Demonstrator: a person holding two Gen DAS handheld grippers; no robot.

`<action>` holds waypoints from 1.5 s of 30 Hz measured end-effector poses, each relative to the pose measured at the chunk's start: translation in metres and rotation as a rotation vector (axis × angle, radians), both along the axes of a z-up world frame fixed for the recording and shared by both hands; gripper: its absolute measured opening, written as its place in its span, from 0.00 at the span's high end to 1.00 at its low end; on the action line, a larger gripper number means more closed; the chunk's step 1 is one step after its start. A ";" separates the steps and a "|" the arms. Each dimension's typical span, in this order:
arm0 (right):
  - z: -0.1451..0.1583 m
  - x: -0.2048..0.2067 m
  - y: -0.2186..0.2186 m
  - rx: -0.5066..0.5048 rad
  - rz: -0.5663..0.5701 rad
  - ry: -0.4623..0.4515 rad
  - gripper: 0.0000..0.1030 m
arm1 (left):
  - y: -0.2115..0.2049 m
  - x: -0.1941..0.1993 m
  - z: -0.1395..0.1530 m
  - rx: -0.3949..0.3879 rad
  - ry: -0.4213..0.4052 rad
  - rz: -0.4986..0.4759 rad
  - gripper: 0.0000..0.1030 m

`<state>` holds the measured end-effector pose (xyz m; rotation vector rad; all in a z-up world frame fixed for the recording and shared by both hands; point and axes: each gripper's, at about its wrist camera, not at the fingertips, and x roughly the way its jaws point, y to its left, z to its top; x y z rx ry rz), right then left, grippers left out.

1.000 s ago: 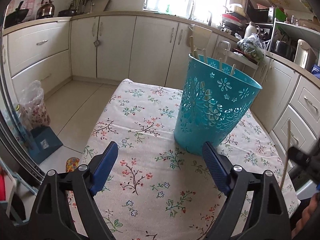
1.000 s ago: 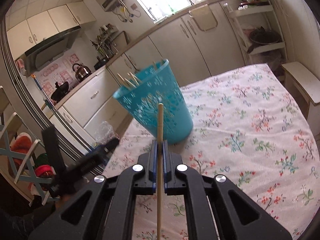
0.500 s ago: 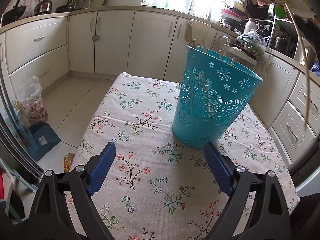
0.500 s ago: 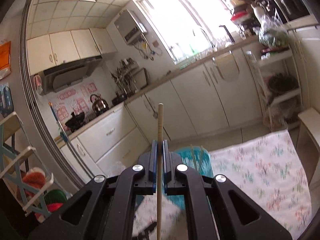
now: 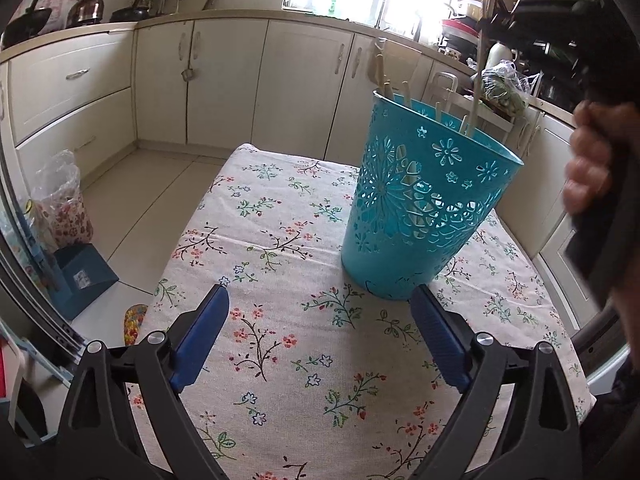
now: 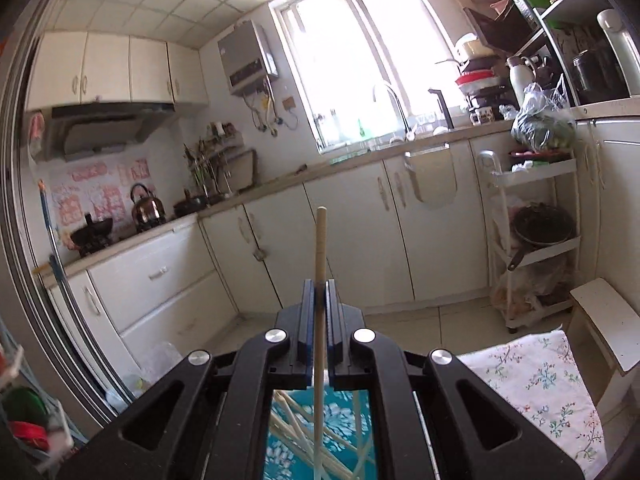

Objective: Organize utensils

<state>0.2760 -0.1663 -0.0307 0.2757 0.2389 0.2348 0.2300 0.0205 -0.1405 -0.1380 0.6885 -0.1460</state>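
Wooden chopstick (image 6: 320,264) upright, pinched in right gripper (image 6: 319,292) over teal basket (image 5: 420,208).

Kettle (image 6: 147,209) on counter, floral tablecloth (image 5: 280,344), white cabinets (image 5: 304,88).

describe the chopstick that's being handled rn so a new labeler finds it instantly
On the floral-cloth table stands a perforated teal plastic basket full of pale wooden chopsticks. The one in question is the only stick clamped upright in the right gripper, lower end inside the basket; the others lean loose.

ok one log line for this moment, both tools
right tool: shut on chopstick, above teal basket | left tool: open, holding nothing, over table
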 end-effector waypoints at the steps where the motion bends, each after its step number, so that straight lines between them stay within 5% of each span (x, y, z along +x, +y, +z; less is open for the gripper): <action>1: -0.009 0.002 0.002 -0.014 0.003 0.020 0.95 | 0.000 -0.001 0.001 0.002 -0.003 0.000 0.14; 10: -0.039 -0.011 0.010 -0.085 0.050 0.132 0.90 | -0.003 -0.002 0.001 0.015 -0.015 0.005 0.11; 14: -0.030 -0.048 0.004 -0.099 0.043 0.091 0.64 | -0.005 -0.005 0.004 0.026 -0.043 0.010 0.10; 27: -0.082 -0.161 -0.031 -0.128 -0.065 0.304 0.54 | -0.020 -0.027 0.015 0.084 -0.118 -0.009 0.08; 35: -0.057 -0.196 -0.030 -0.122 -0.081 0.250 0.35 | -0.026 -0.073 0.056 0.081 -0.162 -0.013 0.07; 45: -0.010 -0.257 -0.015 -0.128 -0.065 0.230 0.09 | -0.018 -0.155 0.110 0.100 -0.090 0.053 0.07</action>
